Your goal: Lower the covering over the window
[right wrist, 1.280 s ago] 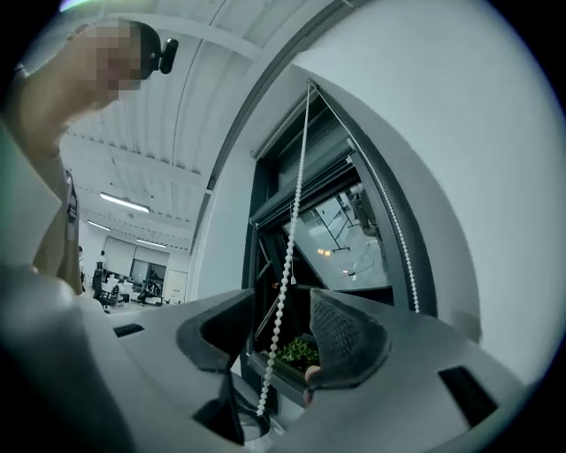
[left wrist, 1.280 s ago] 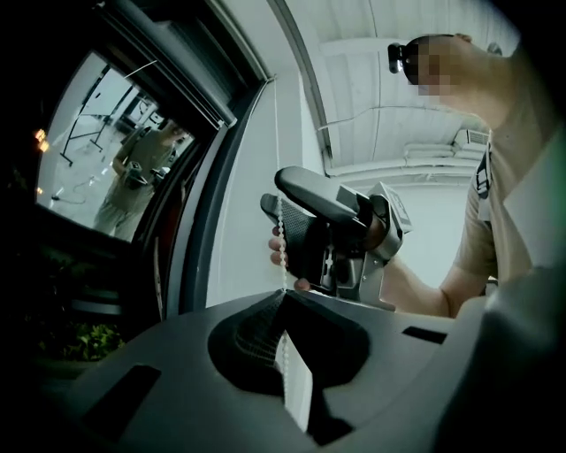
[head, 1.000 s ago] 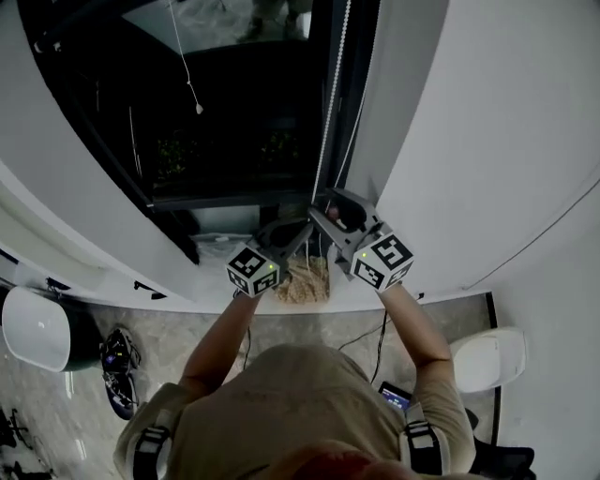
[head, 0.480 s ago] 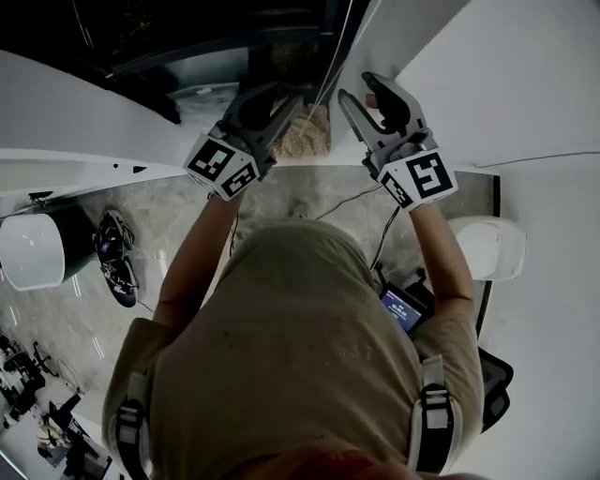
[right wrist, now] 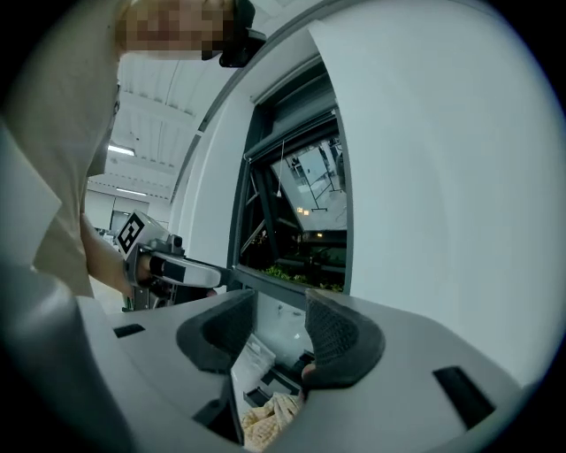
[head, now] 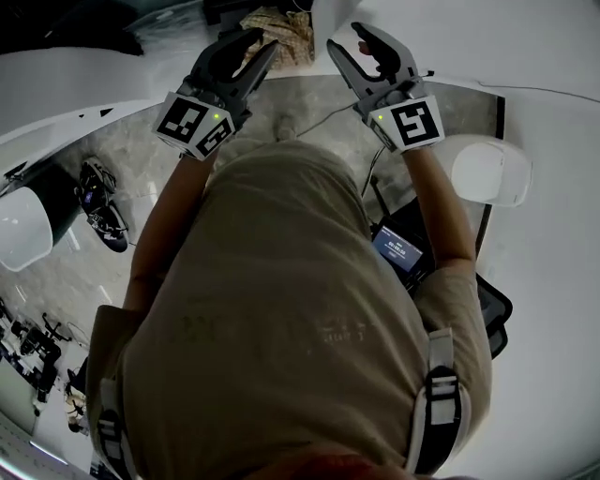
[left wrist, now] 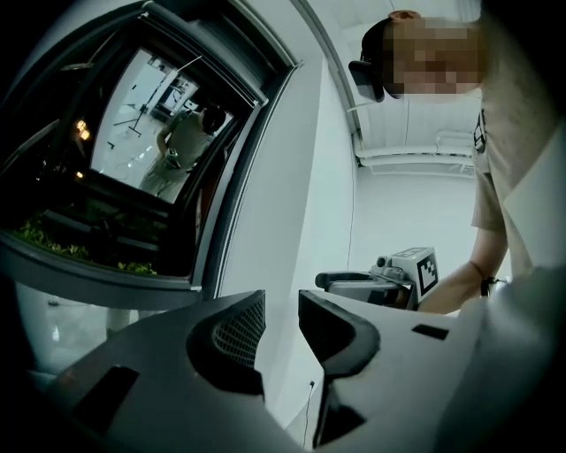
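The window (left wrist: 133,177) is dark, with bare glass that reflects the room, and it also shows in the right gripper view (right wrist: 296,221). A thin pull cord (right wrist: 281,172) hangs inside its frame. My left gripper (head: 265,39) (left wrist: 281,305) is held level in front of the white wall beside the window. Its jaws have just been opening and nothing is between them. My right gripper (head: 345,36) (right wrist: 281,301) is beside it, open and empty, and it points at the window's lower corner. Neither gripper touches a cord.
A crumpled yellowish cloth (head: 281,26) (right wrist: 270,423) lies below the window between the grippers. A white sill (head: 94,89) runs along the left. On the floor are a white rounded seat (head: 492,169), a lit screen device (head: 401,251), another white object (head: 19,230) and a dark item (head: 98,206).
Both grippers have dropped from the bead chain by the window frame to sill height. The left jaws have parted. The head view has tilted down, so the window has left it.
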Demonstrator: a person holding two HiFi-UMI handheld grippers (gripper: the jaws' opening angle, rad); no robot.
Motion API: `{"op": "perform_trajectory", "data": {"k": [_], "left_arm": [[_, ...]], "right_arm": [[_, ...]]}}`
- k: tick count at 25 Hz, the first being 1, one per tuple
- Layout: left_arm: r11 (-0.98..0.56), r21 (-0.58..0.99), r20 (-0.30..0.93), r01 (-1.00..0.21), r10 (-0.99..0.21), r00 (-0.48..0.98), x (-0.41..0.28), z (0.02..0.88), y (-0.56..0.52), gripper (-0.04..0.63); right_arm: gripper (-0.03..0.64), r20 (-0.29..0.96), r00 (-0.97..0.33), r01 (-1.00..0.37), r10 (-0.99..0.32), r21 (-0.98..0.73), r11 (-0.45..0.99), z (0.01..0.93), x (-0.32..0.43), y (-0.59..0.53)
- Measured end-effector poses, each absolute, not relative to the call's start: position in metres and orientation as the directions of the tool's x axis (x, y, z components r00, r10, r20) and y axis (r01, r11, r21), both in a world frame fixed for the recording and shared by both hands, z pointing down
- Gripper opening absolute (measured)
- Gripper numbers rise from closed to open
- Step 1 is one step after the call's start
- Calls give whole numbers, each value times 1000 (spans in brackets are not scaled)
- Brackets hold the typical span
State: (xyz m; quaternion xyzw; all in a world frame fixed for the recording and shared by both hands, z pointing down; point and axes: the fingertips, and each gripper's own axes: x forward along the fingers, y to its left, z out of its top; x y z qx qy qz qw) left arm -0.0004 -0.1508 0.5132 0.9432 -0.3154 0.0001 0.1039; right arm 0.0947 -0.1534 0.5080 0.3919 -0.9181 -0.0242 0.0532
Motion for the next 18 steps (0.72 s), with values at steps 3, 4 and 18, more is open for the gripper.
{"op": "perform_trajectory", "data": {"k": [3, 4, 18], "left_arm": [[-774, 226, 102, -591, -584, 805, 10, 535, -139, 107], [-773, 238, 111, -588, -579, 807, 14, 541, -136, 107], [-773, 256, 150, -581, -562, 814, 18, 562, -126, 107]], "right_arm": [[183, 112, -675, -729, -729, 51, 683, 527, 107, -145], [183, 119, -670, -733, -732, 45, 678, 530, 111, -143], [176, 116, -635, -771, -764, -31, 636, 541, 110, -141]]}}
